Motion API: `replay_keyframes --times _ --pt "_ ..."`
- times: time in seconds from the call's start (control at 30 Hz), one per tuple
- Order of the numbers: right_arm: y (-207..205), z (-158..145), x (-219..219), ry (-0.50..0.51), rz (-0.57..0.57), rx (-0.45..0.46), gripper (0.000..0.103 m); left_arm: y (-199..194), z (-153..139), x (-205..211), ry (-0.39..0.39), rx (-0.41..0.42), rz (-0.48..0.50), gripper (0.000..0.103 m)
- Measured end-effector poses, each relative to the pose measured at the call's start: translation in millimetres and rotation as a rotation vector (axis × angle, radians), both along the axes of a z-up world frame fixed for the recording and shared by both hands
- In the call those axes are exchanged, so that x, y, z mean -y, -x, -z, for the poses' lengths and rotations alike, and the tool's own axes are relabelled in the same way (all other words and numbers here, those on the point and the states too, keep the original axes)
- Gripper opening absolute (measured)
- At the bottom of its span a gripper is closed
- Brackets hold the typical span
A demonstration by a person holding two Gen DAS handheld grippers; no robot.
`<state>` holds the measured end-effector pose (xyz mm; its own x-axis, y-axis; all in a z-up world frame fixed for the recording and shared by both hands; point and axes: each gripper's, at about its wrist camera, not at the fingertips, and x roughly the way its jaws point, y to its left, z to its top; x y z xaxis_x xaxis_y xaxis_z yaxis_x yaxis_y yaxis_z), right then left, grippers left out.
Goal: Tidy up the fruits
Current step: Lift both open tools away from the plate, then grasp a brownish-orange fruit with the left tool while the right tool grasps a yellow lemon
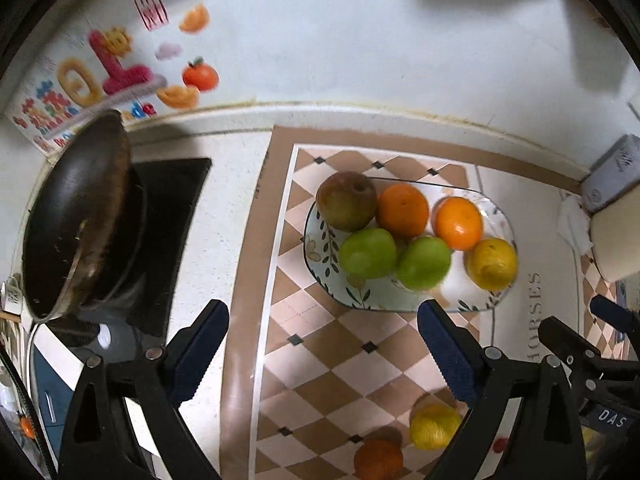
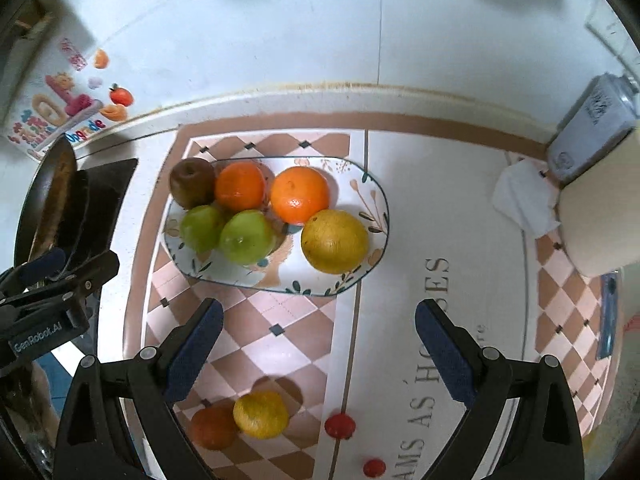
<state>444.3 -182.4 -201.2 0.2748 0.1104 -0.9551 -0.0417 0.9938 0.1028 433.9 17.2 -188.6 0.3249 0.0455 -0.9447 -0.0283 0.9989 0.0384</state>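
Lying loose on the checkered mat near the floral oval plate (image 2: 372, 188), the round yellow lemon (image 2: 261, 414) looks firm, waxy, rollable; both the left gripper (image 1: 324, 344) and right gripper (image 2: 318, 344) gape empty. Grasp across its middle.

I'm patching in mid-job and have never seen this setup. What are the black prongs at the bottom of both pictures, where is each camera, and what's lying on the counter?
Each picture comes from a fisheye camera mounted on a hand-held gripper, looking forward along its jaws. The prongs are those jaws: the left gripper and the right gripper. Both stand open and hold nothing.

On the checkered mat sits a patterned plate with a brownish apple, two oranges, two green apples and a yellow fruit, probably a lemon. Off the plate, nearer the grippers, lie another yellow fruit, an orange fruit and two small red fruits. A dark pan sits on the stove at left.
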Motion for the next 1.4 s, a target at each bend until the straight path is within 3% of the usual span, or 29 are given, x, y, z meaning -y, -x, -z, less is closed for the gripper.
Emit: replay_keyframes --times 0.57,0.9,1.17,1.27,1.4 --pt "111 -108 -2 0.001 0.035 0.216 0.099 104 -90 -2 0.047 0.208 0.061 0.096" --pt "150 -139 3 -0.021 0.073 0.285 0.099 136 -112 1 0.064 0.259 0.093 0.096" --pt "152 -134 17 -0.058 0.118 0.284 0.099 135 -97 7 0.066 0.222 0.102 0.096" --pt "145 -115 23 -0.073 0.13 0.238 0.099 128 -78 12 0.058 0.167 0.11 0.103" --pt "134 -71 32 -0.111 0.141 0.135 0.099 121 -36 20 0.014 0.08 0.111 0.103"
